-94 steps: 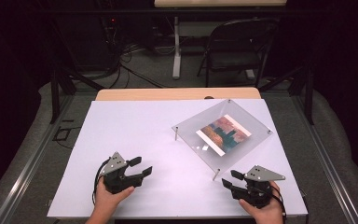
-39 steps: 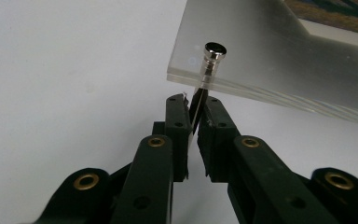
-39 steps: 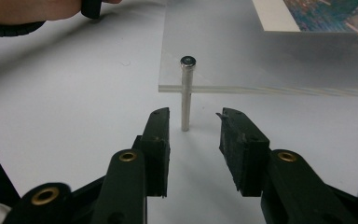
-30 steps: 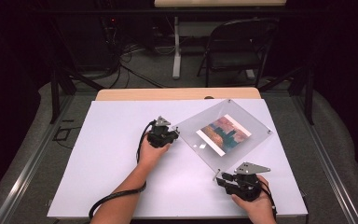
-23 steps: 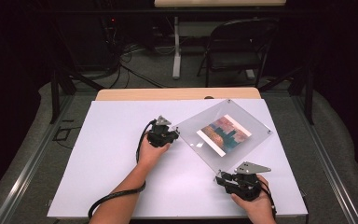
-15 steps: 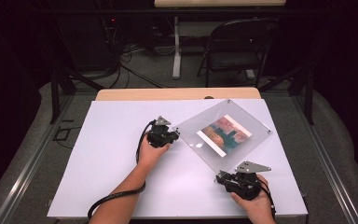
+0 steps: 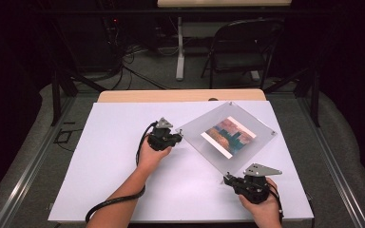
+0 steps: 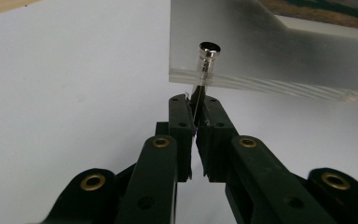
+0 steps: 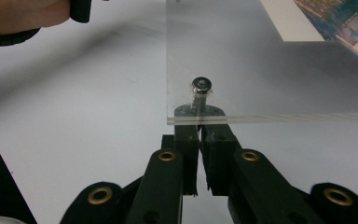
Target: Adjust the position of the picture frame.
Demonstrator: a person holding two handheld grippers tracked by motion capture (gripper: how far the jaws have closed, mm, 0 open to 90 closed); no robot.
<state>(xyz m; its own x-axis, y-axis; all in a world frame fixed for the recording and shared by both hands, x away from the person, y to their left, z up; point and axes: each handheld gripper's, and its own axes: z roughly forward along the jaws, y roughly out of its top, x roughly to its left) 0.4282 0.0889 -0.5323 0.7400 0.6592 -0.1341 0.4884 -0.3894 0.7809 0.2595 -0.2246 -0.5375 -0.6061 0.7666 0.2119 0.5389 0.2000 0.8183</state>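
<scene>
A clear acrylic picture frame holding a colourful print stands on small metal corner posts at the table's right of centre, turned like a diamond. My left gripper is at its left corner. In the left gripper view the gripper is shut on the thin stem of a silver post beside the panel's edge. My right gripper is at the near corner. In the right gripper view the gripper reaches under the panel, shut on the post.
The white tabletop spreads wide to the left and front. A wooden strip edges its back. Behind the table stand a folding chair and floor cables. The other hand shows at the top left of the right gripper view.
Since three seconds ago my left gripper went from the front left up to the frame's left corner, and my right gripper shifted to the near corner. Little has moved over the last second.
</scene>
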